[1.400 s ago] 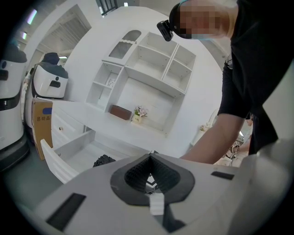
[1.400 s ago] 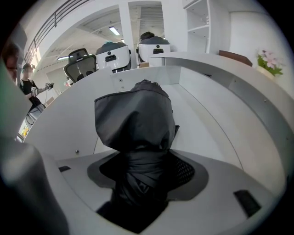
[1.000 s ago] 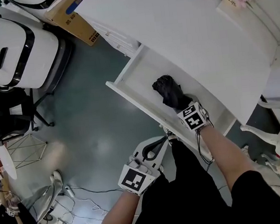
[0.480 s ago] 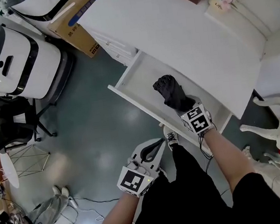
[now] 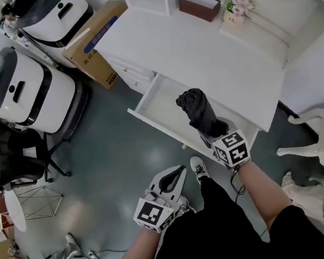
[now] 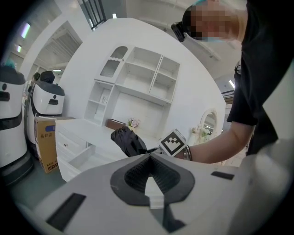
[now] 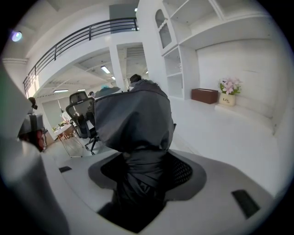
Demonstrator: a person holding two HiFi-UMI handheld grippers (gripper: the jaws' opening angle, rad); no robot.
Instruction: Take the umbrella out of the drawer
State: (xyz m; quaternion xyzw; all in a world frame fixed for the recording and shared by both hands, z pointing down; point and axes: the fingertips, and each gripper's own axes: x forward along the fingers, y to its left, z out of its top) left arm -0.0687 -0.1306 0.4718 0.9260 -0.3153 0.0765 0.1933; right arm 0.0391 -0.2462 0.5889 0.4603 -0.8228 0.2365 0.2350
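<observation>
The black folded umbrella point(image 5: 196, 109) is held over the open white drawer point(image 5: 154, 105), its loose end pointing away from me. My right gripper point(image 5: 214, 130) is shut on the umbrella's lower end, with its marker cube point(image 5: 232, 149) just behind. In the right gripper view the umbrella point(image 7: 135, 121) fills the space between the jaws of the right gripper point(image 7: 142, 160). My left gripper point(image 5: 169, 181) hangs low by my legs, shut with nothing in it. The left gripper view looks over the left gripper point(image 6: 149, 166) at the umbrella point(image 6: 127, 141) and the drawer point(image 6: 78, 158).
The white desk top point(image 5: 199, 52) carries a brown box point(image 5: 199, 5) and a small flower pot point(image 5: 234, 13). A cardboard box point(image 5: 94, 44) and two white machines point(image 5: 27, 92) stand left of the desk. An office chair point(image 5: 14, 157) is at the left and a white ornate chair point(image 5: 320, 140) at the right.
The right gripper has lifted the umbrella up from the drawer floor, and it now stands higher and steeper over the drawer. The left gripper has stayed low by my legs.
</observation>
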